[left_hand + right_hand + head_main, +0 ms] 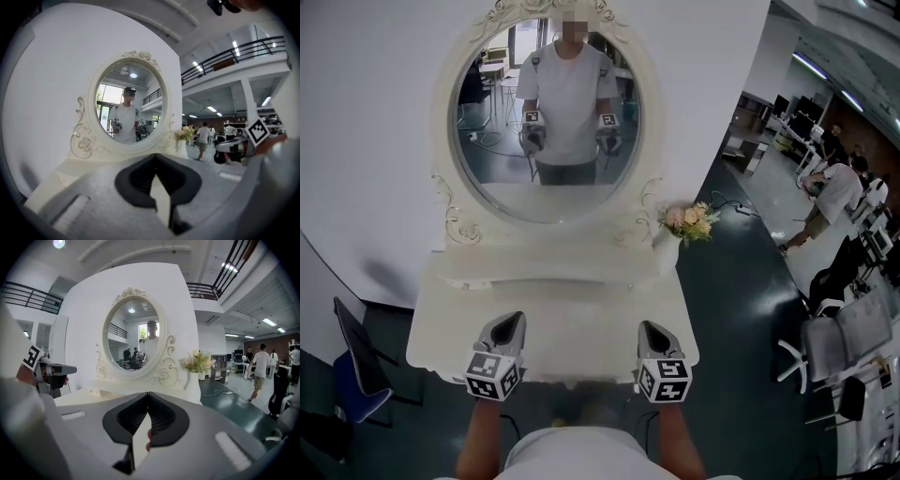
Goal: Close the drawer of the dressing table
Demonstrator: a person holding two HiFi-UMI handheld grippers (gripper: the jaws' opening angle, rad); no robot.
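A bunch of pink and cream flowers [689, 221] stands by the right edge of the white wall [375, 112]. A black cable [733, 206] trails over the dark floor [741, 281] just beyond it. A blue chair [356, 375] sits low on the left. White office chairs [853, 337] and a bending person [830, 202] are far right.

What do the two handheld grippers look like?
Both match: the left claw and right claw have light grey shells with black ribbed pads, each carrying a cube with black-and-white square markers. A white T-shirt is worn.
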